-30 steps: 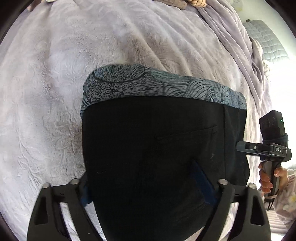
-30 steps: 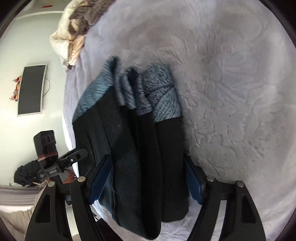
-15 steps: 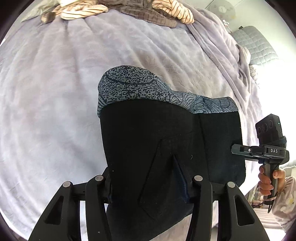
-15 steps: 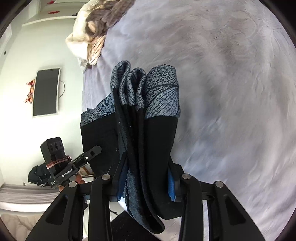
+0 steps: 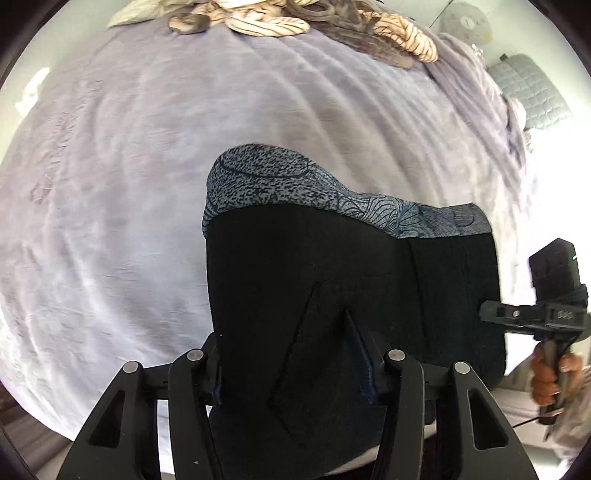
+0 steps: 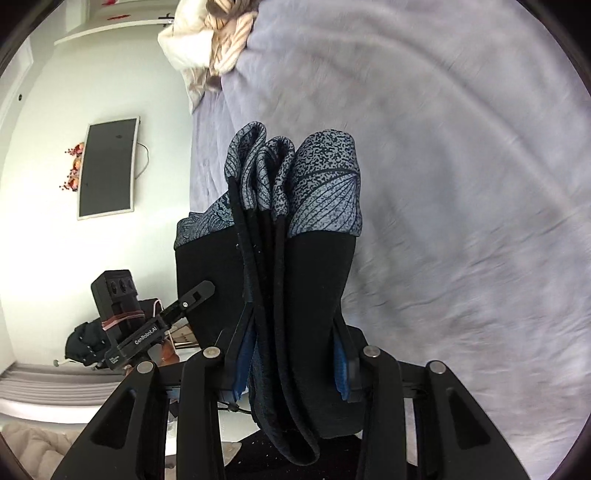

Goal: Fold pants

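Now both grippers hold the folded pants [image 5: 325, 280] and the bundle hangs above the lilac bedspread [image 5: 147, 184] instead of lying on it. The left gripper [image 5: 291, 365] is clamped on the black cloth: its jaws have just been closing, with the pants between them, and the fabric bulges out between the two fingers. In the left wrist view the patterned grey band [image 5: 288, 181] of the pants is on the far side, away from the fingers, and the black part fills the space down to the jaws.

The right gripper [image 6: 291, 362] also grips the pants [image 6: 314, 280]; its jaws too have just been closing on the cloth, and the blue pads [image 6: 341, 365] press on both sides of the stacked layers. From this side several folded layers are seen edge-on, each one ending in the patterned band [image 6: 325, 184] at the far end. The lower end of the bundle hangs down below the fingers.

A heap of striped and brown clothes [image 5: 295, 18] lies at the far edge of the bed. In the right wrist view a dark screen [image 6: 107, 168] hangs on the white wall. The person's hand [image 5: 550, 373] around the handle of the right gripper is visible at the right edge of the left wrist view.
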`<act>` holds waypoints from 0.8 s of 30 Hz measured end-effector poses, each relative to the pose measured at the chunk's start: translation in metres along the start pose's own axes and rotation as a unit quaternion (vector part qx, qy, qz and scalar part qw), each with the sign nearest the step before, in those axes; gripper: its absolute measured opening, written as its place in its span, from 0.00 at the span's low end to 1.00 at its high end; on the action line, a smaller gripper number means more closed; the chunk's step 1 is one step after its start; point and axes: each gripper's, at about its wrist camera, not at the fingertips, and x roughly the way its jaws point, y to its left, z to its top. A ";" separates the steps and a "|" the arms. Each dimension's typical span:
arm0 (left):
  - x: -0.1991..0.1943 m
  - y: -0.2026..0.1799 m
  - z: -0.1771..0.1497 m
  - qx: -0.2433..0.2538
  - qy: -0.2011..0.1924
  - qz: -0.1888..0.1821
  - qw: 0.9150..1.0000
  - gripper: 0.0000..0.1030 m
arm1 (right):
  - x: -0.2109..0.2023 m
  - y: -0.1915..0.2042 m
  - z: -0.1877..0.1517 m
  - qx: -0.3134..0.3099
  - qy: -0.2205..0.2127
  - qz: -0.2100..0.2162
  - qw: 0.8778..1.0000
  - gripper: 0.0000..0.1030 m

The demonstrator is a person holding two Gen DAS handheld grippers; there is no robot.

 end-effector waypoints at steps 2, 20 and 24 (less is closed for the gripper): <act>0.019 0.019 -0.009 -0.002 0.007 0.038 0.999 0.60 | 0.017 0.001 -0.004 -0.003 0.003 -0.013 1.000 0.38; 0.003 0.015 -0.045 0.019 -0.019 0.143 0.989 0.95 | 0.045 0.071 -0.030 -0.118 -0.042 -0.281 0.952 0.37; 0.004 0.012 -0.048 0.011 -0.008 0.145 0.989 0.95 | 0.080 0.056 -0.037 -0.109 -0.014 -0.299 0.948 0.36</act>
